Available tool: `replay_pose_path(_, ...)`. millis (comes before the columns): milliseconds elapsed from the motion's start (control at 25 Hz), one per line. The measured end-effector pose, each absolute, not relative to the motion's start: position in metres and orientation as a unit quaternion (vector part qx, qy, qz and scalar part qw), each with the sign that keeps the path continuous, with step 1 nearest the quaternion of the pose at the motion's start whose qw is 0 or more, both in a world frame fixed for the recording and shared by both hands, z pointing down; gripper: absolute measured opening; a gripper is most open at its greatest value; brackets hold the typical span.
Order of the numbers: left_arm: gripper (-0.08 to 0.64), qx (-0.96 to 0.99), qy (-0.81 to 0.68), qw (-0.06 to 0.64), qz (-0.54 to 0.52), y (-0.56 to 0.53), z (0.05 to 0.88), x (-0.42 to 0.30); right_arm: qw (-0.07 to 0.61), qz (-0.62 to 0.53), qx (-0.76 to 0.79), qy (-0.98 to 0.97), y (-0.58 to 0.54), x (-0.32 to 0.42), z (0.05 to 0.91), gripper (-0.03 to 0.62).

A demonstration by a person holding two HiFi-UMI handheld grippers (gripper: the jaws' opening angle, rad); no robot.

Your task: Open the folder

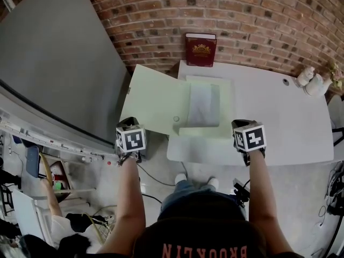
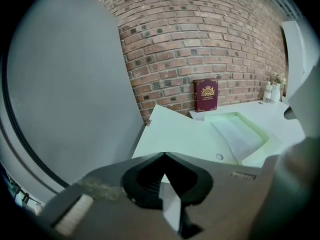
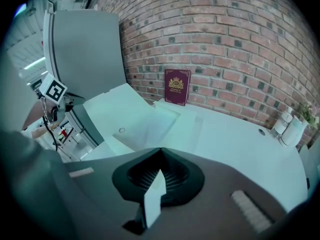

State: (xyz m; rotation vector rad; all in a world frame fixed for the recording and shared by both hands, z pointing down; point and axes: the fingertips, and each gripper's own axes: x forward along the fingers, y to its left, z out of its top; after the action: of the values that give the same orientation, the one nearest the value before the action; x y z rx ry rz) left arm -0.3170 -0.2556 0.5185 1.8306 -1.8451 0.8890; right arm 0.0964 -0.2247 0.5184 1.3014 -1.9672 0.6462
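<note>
The pale green folder (image 1: 158,101) lies open on the white table (image 1: 290,122). Its left cover juts past the table's left edge and carries a small round snap (image 1: 176,119). A sheet of paper (image 1: 205,104) rests in the right half. My left gripper (image 1: 129,126) hovers at the cover's near left corner, jaws shut with nothing between them. Near the folder's front right corner my right gripper (image 1: 242,124) is also shut and empty. The left gripper view shows the closed jaws (image 2: 164,154) above the folder (image 2: 185,134). The right gripper view shows the same (image 3: 161,149), with the folder (image 3: 130,114) beyond.
A dark red book (image 1: 201,49) leans upright against the brick wall at the table's back. White bottles and a small plant (image 1: 314,83) stand at the far right corner. A large grey panel (image 1: 54,63) rises left of the table. Cables and clutter lie on the floor.
</note>
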Motion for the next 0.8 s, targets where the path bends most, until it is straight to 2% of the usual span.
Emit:
replay_pose_path(160, 0.0, 0.659, -0.668, 0.157, 0.309, -0.26, 0.484, -0.308, 0.316, 0.222, 0.519, -0.763, -0.229, 0.097, 0.494, -0.002)
replay_pose_path(800, 0.001, 0.746, -0.629, 0.086, 0.2, -0.29, 0.41, -0.224, 0.157, 0.104, 0.571, -0.799, -0.243, 0.101, 0.385, -0.002)
